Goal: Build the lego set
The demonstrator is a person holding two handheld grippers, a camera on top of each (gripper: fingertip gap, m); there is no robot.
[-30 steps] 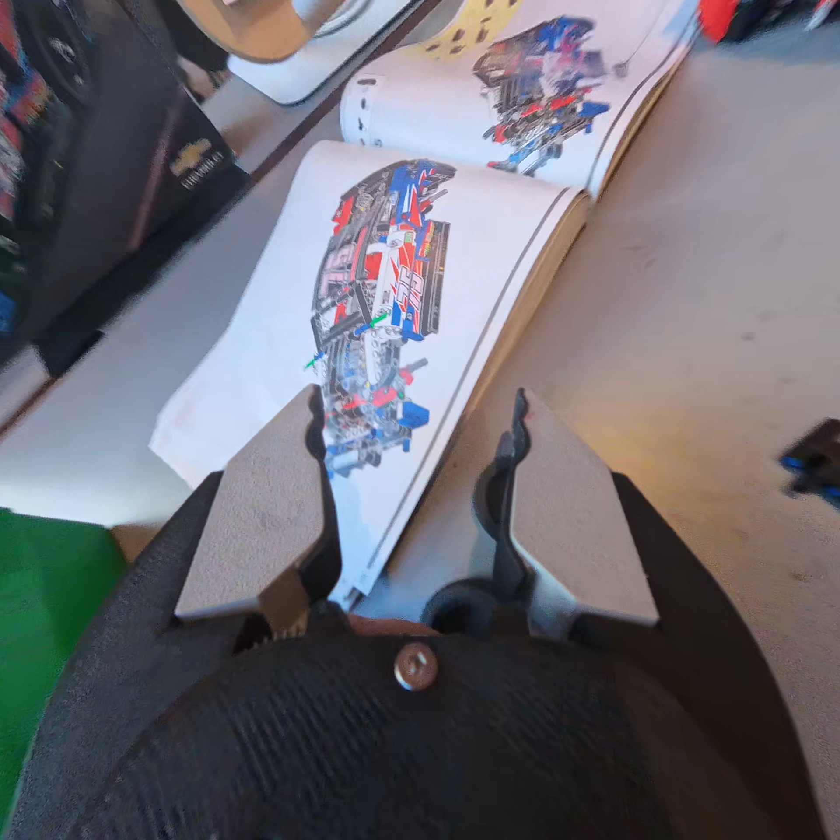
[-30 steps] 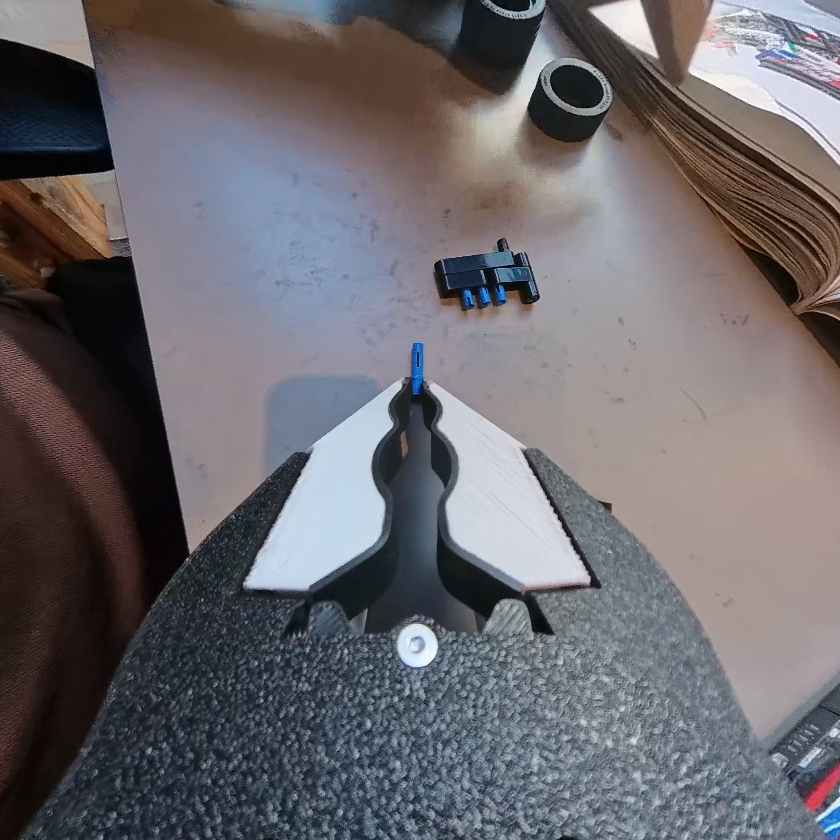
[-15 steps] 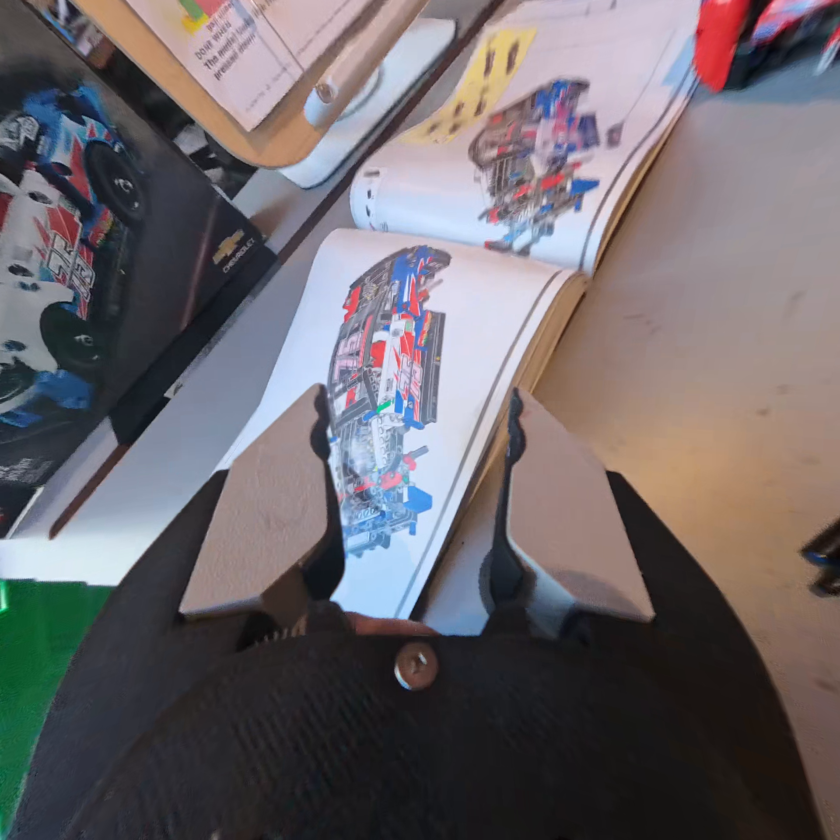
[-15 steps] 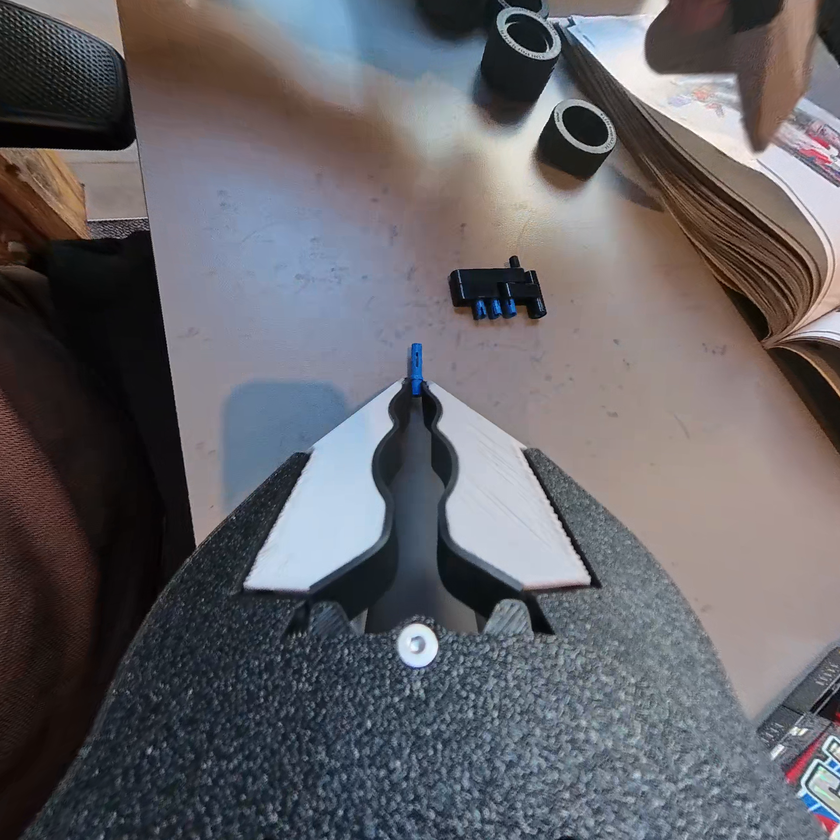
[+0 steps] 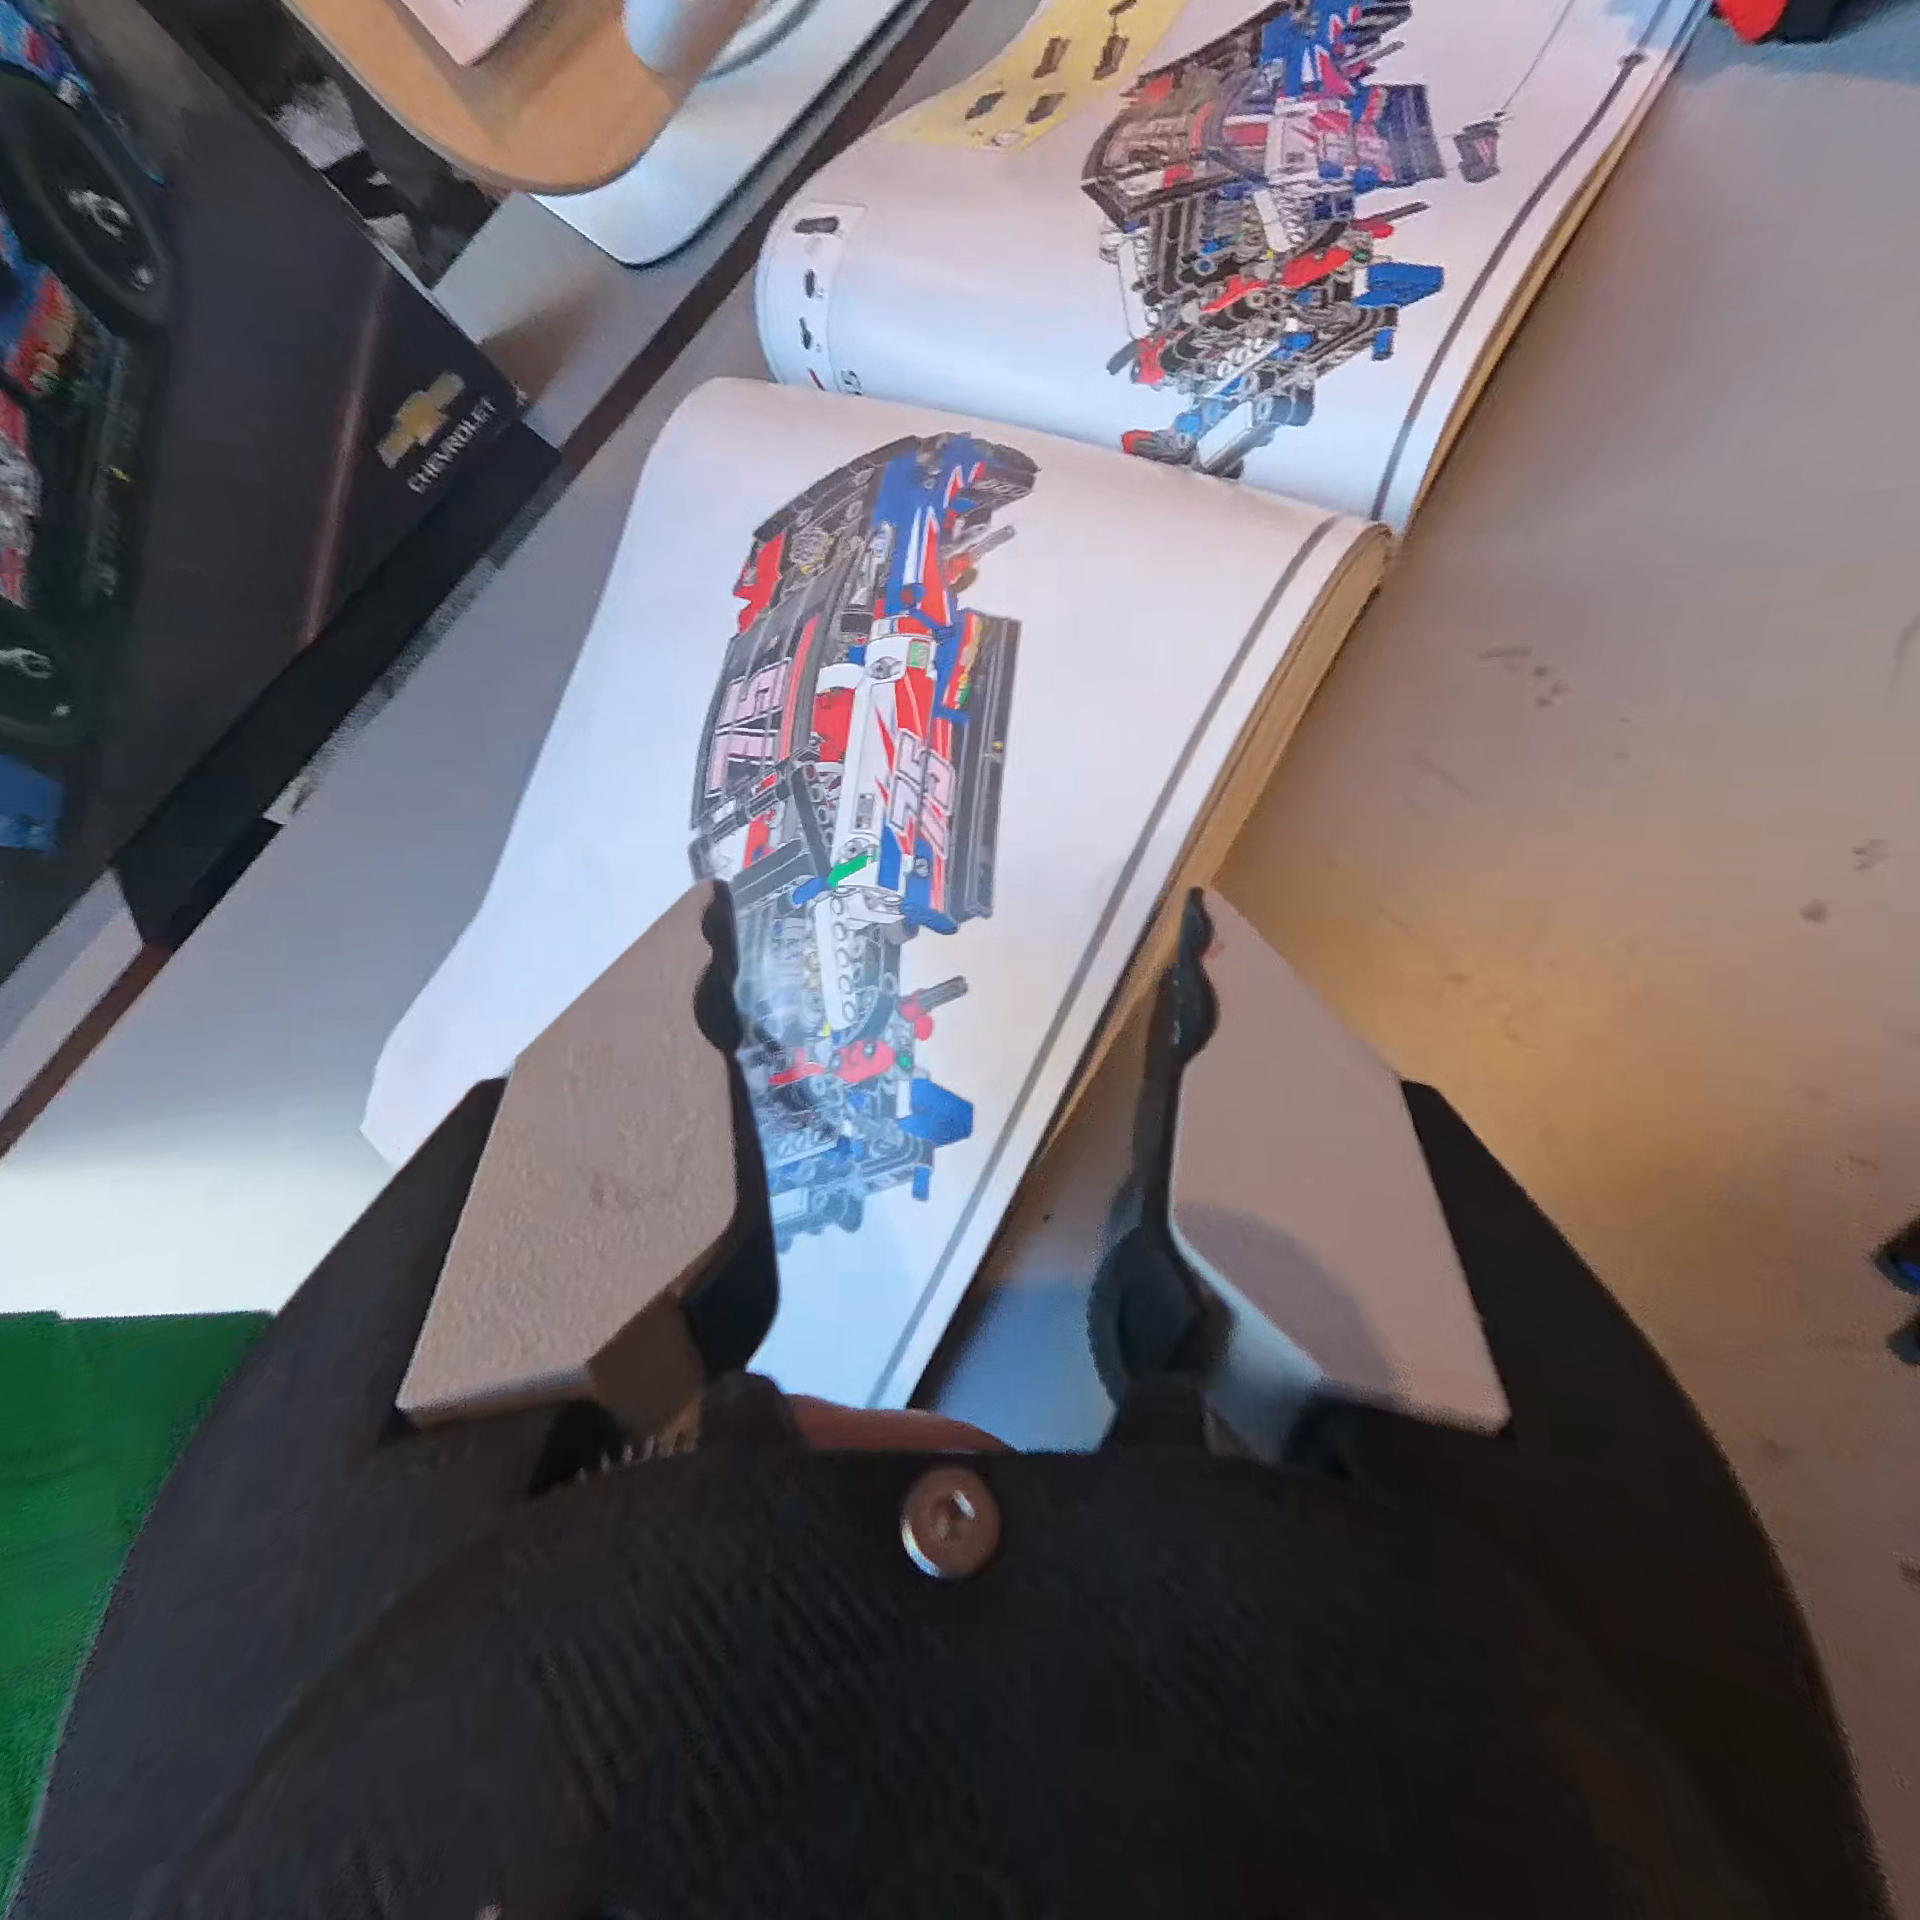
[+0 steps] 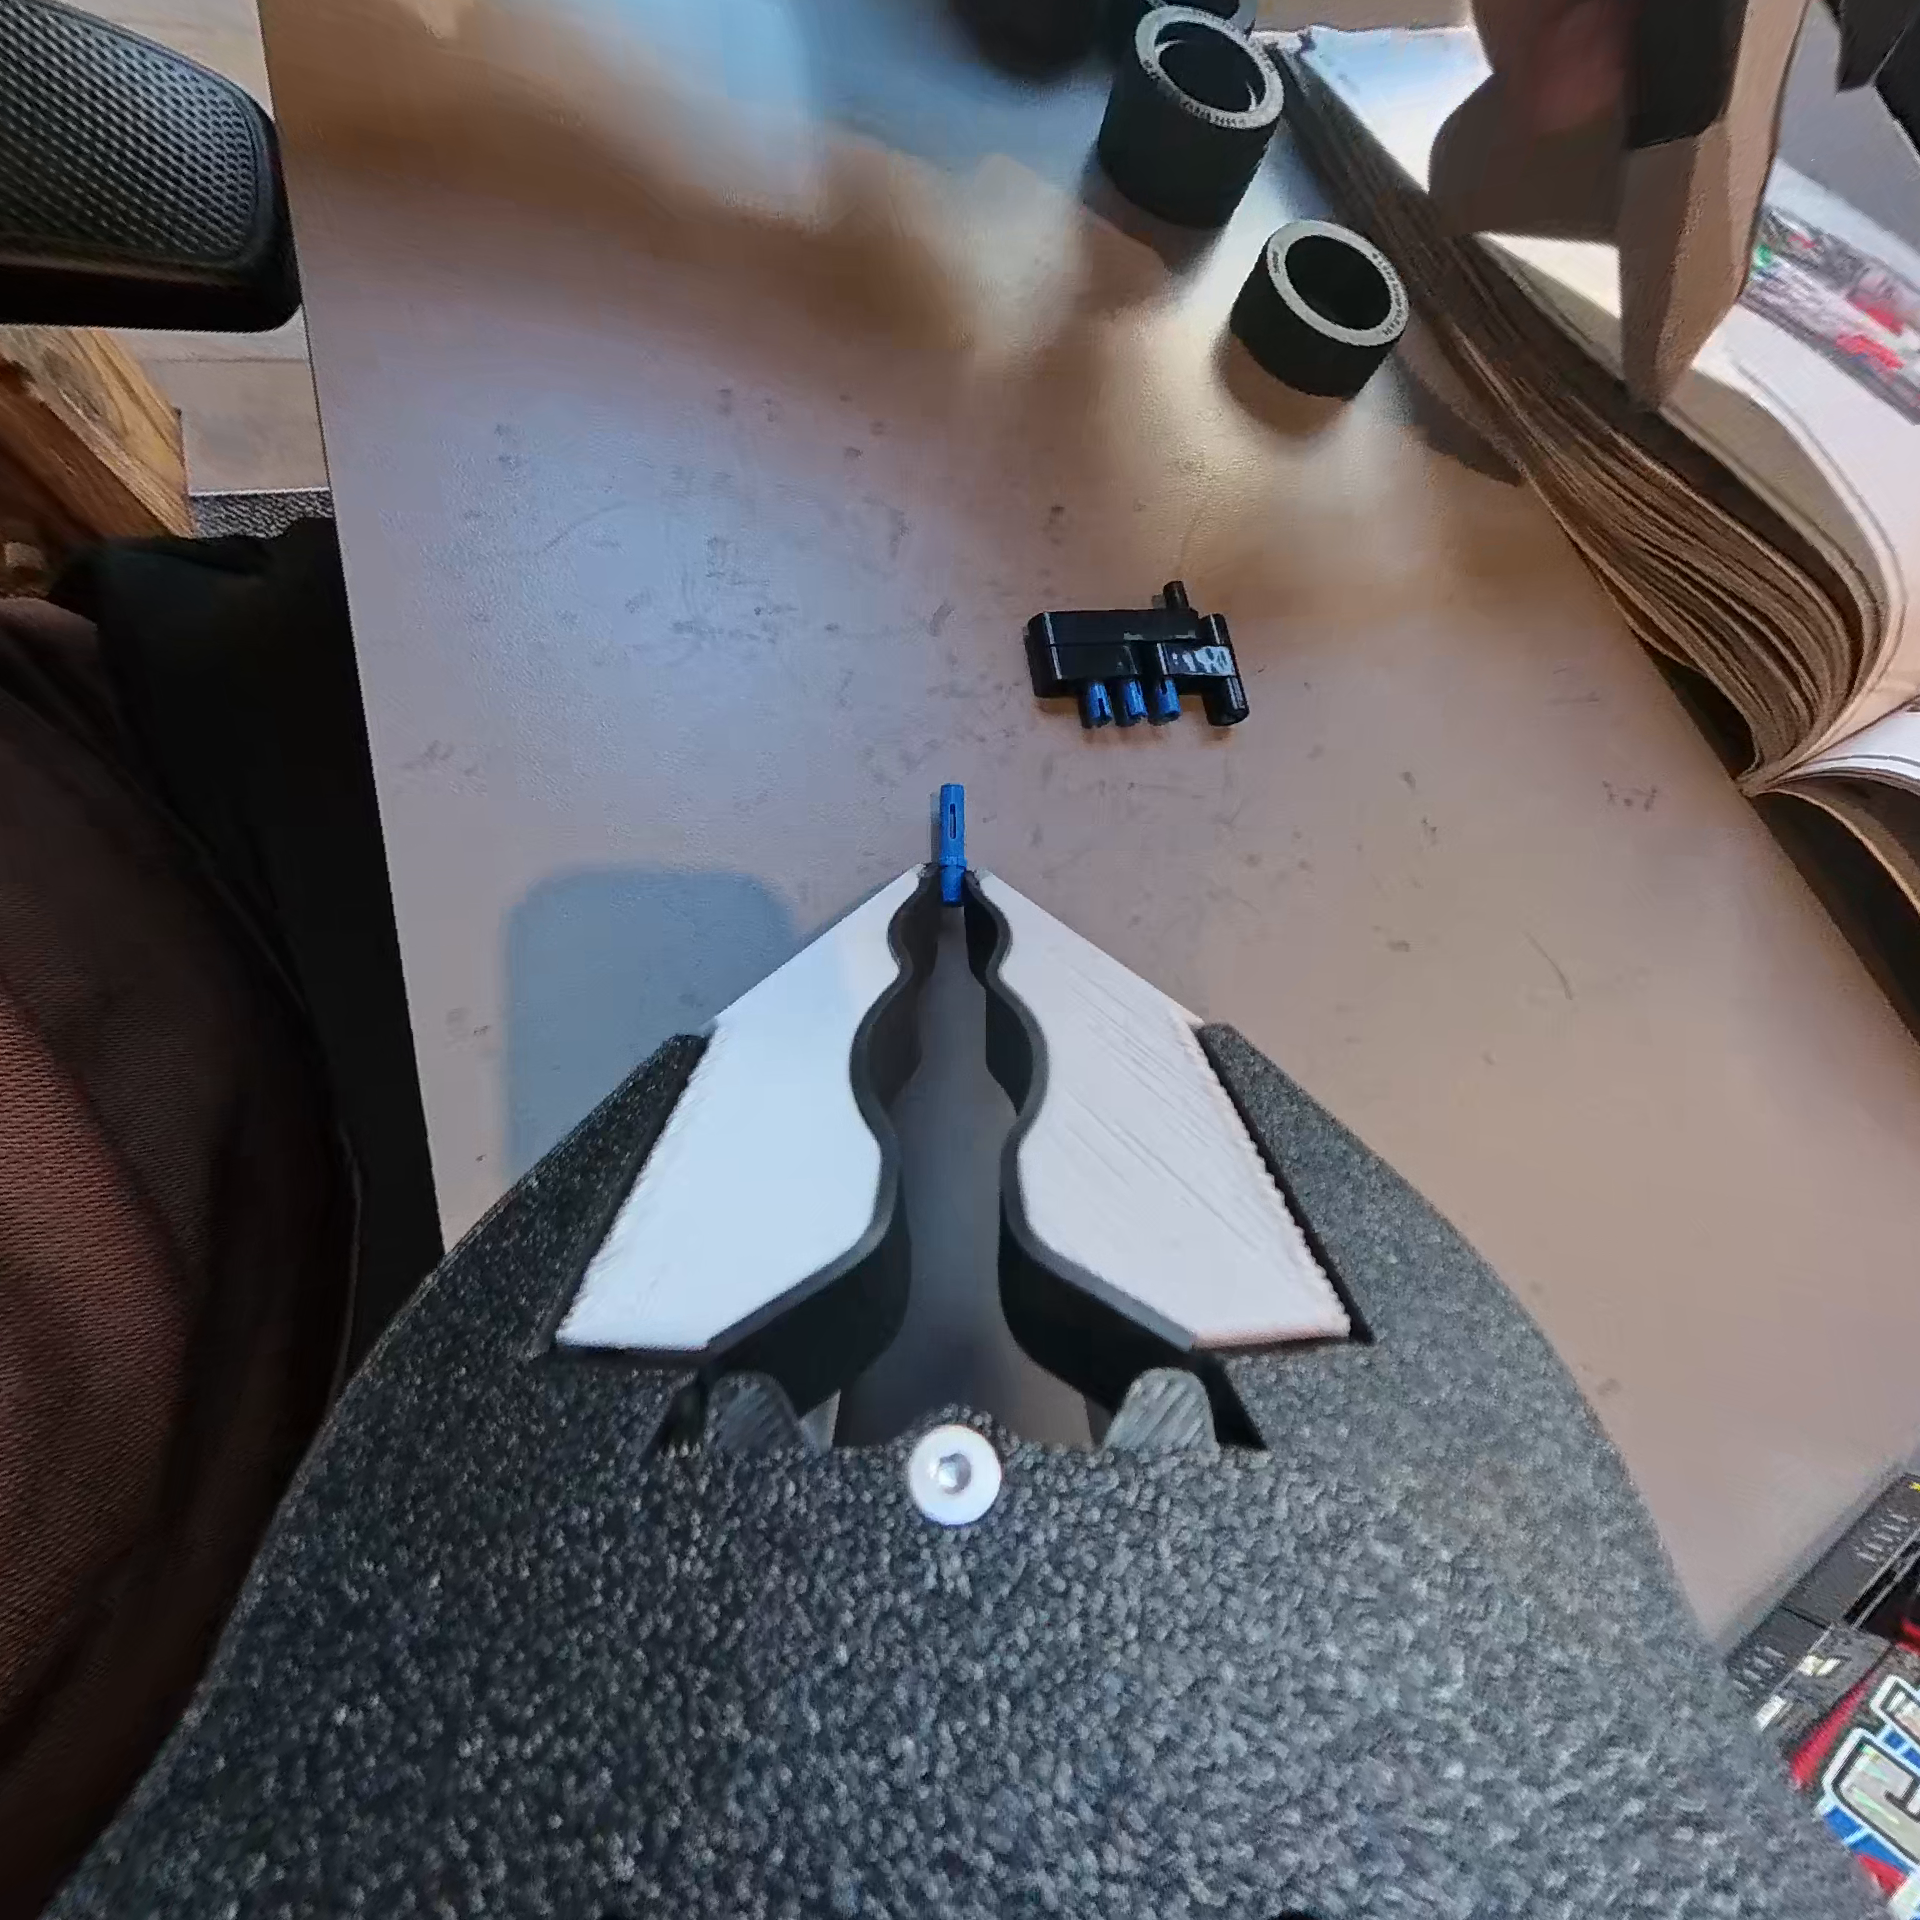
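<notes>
My right gripper [image 6: 948,878] is shut on a small blue pin [image 6: 951,840], held above the tan table. A black lego assembly with three blue pins [image 6: 1135,657] lies on the table ahead and to the right of it. My left gripper [image 5: 951,920] is open and empty, over the near page of the open instruction book [image 5: 1081,644]. The left gripper also shows in the right wrist view [image 6: 1683,197], at the top right above the book [image 6: 1704,540].
Two black rubber tyres [image 6: 1320,307] [image 6: 1190,109] stand beside the book. A black set box [image 5: 239,499] stands left of the book, and a green mat [image 5: 94,1475] lies at the near left. A chair arm [image 6: 125,156] is at the table's far left edge.
My left gripper has drifted back and forth over the book page and stays open. My right gripper has pulled back slightly with the blue pin, so more of the table shows.
</notes>
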